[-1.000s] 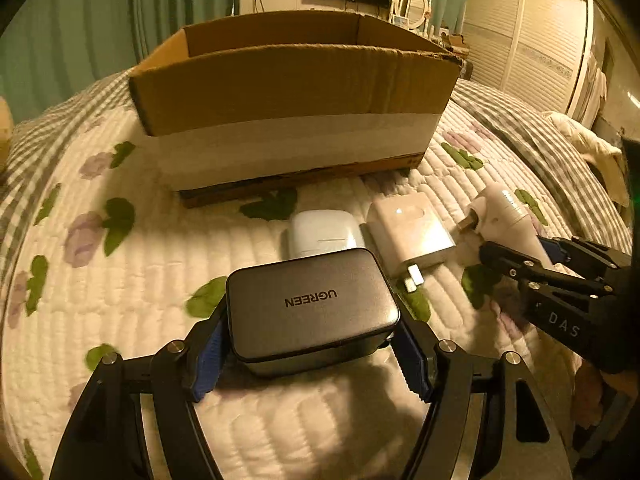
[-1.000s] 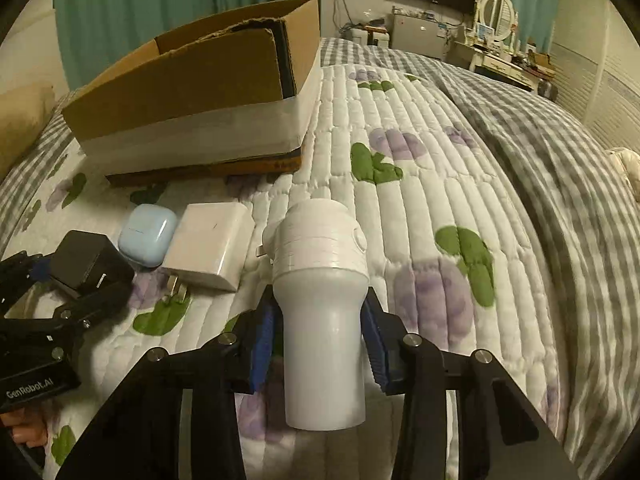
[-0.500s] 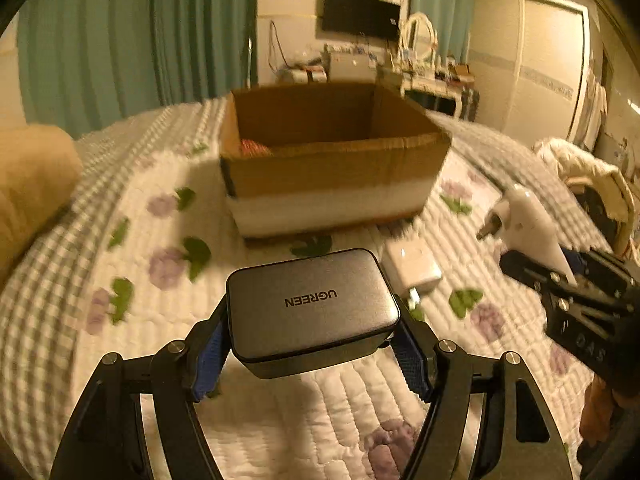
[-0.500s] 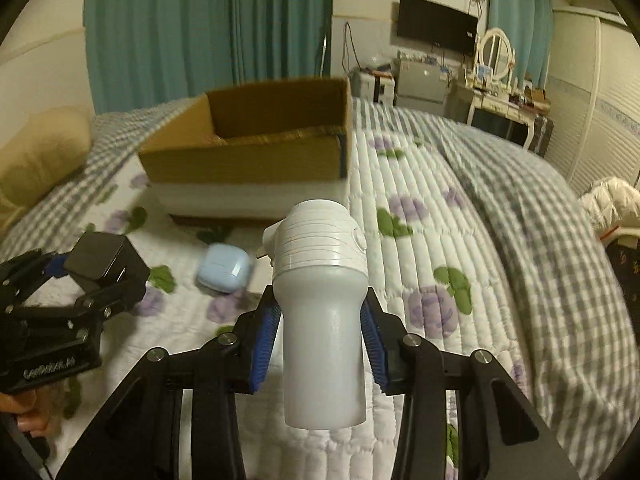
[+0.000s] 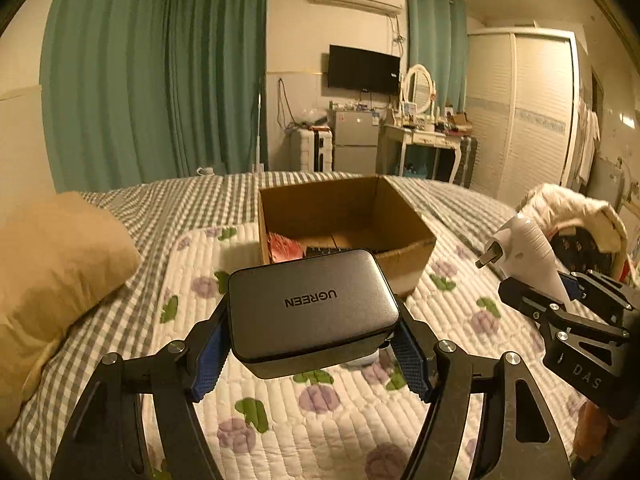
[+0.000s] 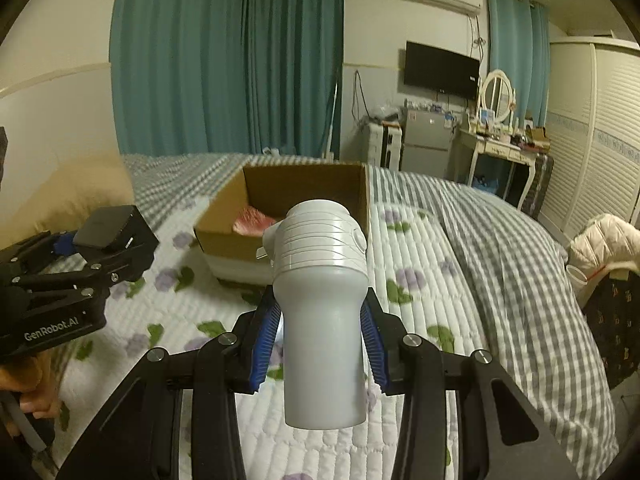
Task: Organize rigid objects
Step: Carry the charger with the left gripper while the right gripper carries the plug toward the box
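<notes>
Now you've raised both higher off the bed: your left gripper (image 5: 312,344) clamps the dark grey rectangular UGREEN charger (image 5: 310,308), your right gripper (image 6: 320,348) the white cylindrical plug-in device (image 6: 322,284), near the open cardboard box (image 5: 404,250).

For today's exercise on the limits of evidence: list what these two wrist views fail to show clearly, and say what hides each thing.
- Floor of the cardboard box: left wrist view, mostly hidden by the dark UGREEN charger and the box's near wall.
- Pink item in the box: right wrist view, partly covered by the white plug device; identity unclear.
- Dressing-table clutter: too small.
- Person's hand: cut off by the left edge.
</notes>
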{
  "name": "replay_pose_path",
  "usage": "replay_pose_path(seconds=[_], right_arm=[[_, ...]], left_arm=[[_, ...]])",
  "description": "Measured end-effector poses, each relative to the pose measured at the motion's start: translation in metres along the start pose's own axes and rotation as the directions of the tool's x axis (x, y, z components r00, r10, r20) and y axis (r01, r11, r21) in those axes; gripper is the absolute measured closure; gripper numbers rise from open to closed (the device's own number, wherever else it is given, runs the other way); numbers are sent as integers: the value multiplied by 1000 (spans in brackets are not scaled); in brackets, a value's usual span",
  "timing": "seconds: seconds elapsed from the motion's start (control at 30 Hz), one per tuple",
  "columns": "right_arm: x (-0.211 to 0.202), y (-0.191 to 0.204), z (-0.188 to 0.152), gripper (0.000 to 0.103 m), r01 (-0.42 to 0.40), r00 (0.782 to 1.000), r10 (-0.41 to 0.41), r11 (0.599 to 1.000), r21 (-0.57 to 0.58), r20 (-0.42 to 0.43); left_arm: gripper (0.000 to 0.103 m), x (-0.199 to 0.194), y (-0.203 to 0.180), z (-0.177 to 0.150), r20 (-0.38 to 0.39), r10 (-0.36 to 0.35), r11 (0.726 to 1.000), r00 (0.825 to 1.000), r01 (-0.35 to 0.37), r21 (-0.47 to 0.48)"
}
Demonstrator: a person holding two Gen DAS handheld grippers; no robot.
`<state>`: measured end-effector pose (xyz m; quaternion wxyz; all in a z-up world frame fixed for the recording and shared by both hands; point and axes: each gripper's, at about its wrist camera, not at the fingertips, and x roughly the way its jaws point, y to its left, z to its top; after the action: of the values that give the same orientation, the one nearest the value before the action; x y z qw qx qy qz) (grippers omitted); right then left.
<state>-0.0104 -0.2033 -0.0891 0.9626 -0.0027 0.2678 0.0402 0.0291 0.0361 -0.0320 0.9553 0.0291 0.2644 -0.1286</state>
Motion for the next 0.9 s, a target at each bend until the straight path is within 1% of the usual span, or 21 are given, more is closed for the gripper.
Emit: replay_pose_path(seconds=[0.07, 0.1, 0.13, 0.4, 0.47, 0.5, 0.6, 0.77, 0.8, 0.9], right_arm=[[-3, 2, 9, 63, -8, 1000, 8, 1000, -2, 18], [-5, 6, 20, 63, -18, 999, 18, 1000, -11, 41], [-5, 6, 20, 63, -18, 999, 18, 1000, -11, 41], [0, 7, 54, 63, -49, 994, 51, 999, -20, 94], [6, 7, 61, 63, -55, 994, 58, 998, -32, 92], [15, 6, 67, 63, -58, 994, 63, 997, -57, 86], [23, 7, 71, 63, -57, 994, 63, 996, -74, 87], [44, 2, 81, 63, -61, 994, 68, 995, -79, 89], [54, 0, 86, 63, -62, 994, 69, 995, -77, 90], [63, -2, 90, 63, -64, 993, 71, 995, -74, 91]], left_arm=[[30, -1, 3, 6, 12, -3, 1000, 1000, 3, -15], [30, -2, 4, 10, 21, -1, 1000, 1000, 1, -17], [30, -2, 5, 14, 31, 2, 1000, 1000, -1, -18], [30, 10, 6, 35, 72, 9, 1000, 997, -8, -25], [30, 17, 8, 41, 77, 5, 1000, 997, -3, -20], [30, 23, 8, 45, 77, -5, 1000, 997, 7, -18], [30, 37, 5, 51, 85, -9, 1000, 996, 10, -11], [30, 58, 4, 62, 83, -20, 1000, 996, 19, 17], [30, 64, 4, 64, 82, -20, 1000, 996, 18, 22], [30, 79, 6, 71, 79, -21, 999, 997, 19, 32]])
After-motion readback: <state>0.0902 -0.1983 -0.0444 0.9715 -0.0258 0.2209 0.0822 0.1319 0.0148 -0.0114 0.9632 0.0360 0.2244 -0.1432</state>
